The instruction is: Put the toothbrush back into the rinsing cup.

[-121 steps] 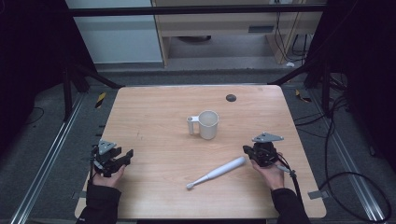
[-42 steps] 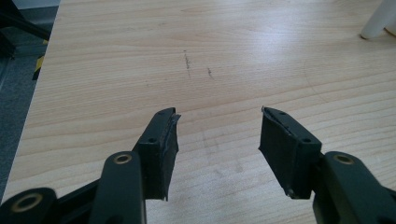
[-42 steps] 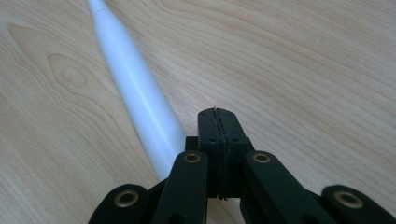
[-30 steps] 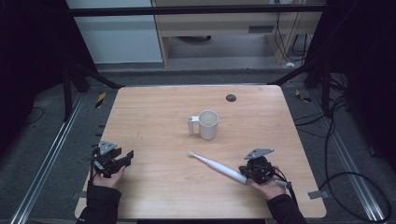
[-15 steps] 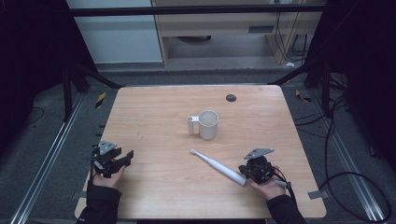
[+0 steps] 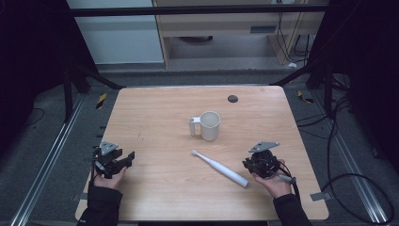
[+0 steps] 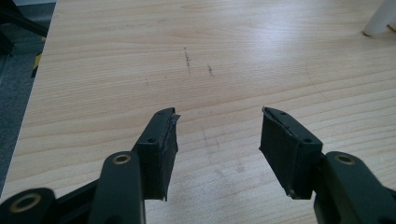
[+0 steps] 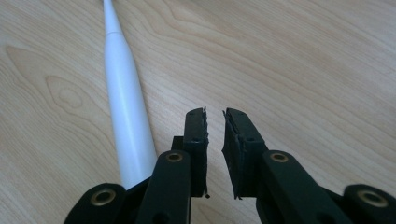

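Resting on pale wooden table (image 6: pixel 155 117), left tongs (image 6: pixel 123 160) spread, right tongs (image 6: pixel 249 165) nearly closed, empty, dark room.

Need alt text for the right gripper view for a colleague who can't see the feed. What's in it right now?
The right gripper points along a wooden table with its two black jaws nearly closed, a thin gap between them and nothing held. A white electric toothbrush lies on the table just left of the jaws, its narrow neck running away toward the top of the view.

The high view looks down on the whole table (image 6: pixel 155 117) from above. Both gripper views look close and low along this same table.
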The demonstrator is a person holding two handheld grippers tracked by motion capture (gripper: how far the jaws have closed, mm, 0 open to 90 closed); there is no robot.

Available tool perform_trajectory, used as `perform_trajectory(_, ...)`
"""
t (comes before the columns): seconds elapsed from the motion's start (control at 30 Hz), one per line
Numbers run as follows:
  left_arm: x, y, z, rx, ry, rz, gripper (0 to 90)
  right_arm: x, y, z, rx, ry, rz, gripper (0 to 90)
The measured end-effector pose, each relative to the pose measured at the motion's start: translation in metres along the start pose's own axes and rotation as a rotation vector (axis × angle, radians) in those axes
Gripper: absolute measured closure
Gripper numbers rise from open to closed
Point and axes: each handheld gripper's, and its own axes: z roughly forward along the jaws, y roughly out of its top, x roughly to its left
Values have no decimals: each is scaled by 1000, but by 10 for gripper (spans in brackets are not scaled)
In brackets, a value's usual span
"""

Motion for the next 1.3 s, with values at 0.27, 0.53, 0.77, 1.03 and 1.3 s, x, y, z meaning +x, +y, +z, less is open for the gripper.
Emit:
perform_trajectory(0.27,0,0,1,8,-5,12,445,5,21,-4,-3,12,-10,720)
perform_trajectory(0.53,0,1,3,13,-11,19,445,14,43,-4,-9,26,-47,648)
perform_trajectory(0.77,0,1,3,19,-14,22,446,18,61,2,32,32,-73,619)
perform_trajectory(1.03,-1,0,4,26,-17,25,445,30,81,8,71,57,-107,597)
perform_trajectory(1.3,-1,0,5,31,-20,25,444,41,93,23,133,90,-133,583)
